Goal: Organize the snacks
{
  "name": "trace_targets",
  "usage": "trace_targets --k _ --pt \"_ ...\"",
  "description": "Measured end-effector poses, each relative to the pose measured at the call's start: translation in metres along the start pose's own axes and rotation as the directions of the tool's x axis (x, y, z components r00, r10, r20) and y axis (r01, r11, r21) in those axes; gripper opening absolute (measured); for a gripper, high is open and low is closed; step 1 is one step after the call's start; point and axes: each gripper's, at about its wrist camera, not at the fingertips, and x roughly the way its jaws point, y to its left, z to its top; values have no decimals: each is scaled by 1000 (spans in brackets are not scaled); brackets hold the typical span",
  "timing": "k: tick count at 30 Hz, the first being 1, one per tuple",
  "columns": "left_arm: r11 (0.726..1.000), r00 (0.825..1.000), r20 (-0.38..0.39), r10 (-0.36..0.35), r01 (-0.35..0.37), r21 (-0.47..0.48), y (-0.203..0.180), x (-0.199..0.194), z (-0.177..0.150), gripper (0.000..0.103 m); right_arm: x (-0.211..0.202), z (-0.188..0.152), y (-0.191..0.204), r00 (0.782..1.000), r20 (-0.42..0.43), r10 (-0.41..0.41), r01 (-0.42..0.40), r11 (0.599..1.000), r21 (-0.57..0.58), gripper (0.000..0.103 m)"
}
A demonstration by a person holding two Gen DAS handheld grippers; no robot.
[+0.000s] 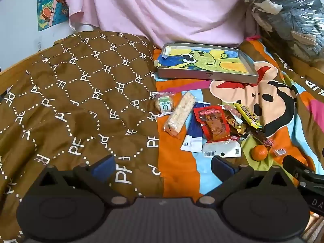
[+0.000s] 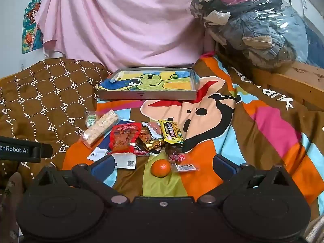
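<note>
While snack pile (image 2: 139, 141) sits near tray (image 2: 145, 96), L gripper (image 1: 162, 165) & R gripper (image 2: 162, 165) hover w/ jaws spread wide, nothing gripped.

Both views look forward and somewhat downward over a bed, each from just behind its own gripper, whose dark body fills the lower frame. The left wrist view sits further left: the snack pile (image 1: 212, 121) lies right of centre and the tray (image 1: 206, 77) upper right. In the right wrist view the snack pile (image 2: 133, 139) and the tray (image 2: 147, 96) fall slightly left of centre.
</note>
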Motion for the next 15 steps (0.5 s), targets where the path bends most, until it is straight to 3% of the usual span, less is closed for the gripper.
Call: trace_targets --k 15 --pt "1000 1000 -5 1 -1 -1 0 0 0 103 1 -7 0 1000 -2 2 -2 1000 2 102"
